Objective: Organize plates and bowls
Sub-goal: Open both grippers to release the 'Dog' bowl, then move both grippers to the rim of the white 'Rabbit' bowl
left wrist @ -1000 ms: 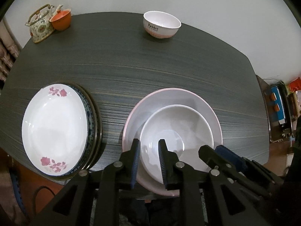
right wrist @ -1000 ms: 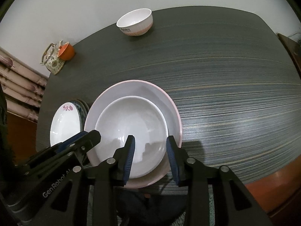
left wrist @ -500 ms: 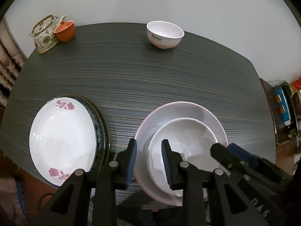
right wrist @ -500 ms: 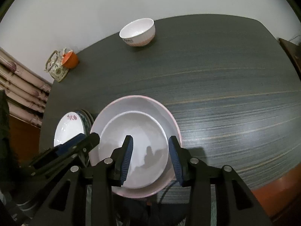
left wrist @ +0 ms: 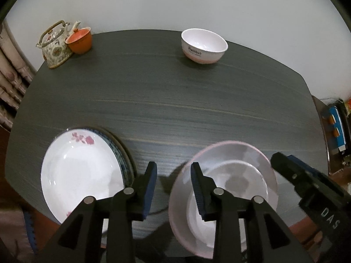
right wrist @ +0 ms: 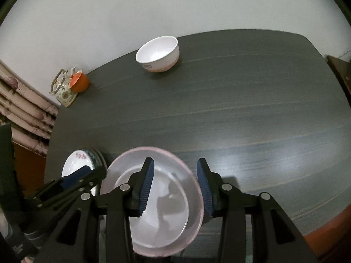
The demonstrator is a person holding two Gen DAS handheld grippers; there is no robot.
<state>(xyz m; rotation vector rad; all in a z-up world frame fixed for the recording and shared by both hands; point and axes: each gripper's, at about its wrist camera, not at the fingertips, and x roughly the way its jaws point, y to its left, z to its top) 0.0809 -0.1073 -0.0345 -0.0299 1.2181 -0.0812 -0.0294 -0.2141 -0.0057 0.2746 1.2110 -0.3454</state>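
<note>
Pink plate (right wrist: 193,223) with nested bowl (right wrist: 162,208) lies under both tongs, left (left wrist: 173,188) and right (right wrist: 175,186), spread wide.

A dark, wood-grained table (left wrist: 166,100) carries everything. At the far left corner a patterned teapot (left wrist: 56,48) touches an orange cup (left wrist: 79,40). A white bowl (left wrist: 203,45) with a pink base sits alone at the far edge. Near left, a stack of plates (left wrist: 82,175), a flowered one on top. Near right, a pink-rimmed plate (left wrist: 258,160) with a white bowl in it.
</note>
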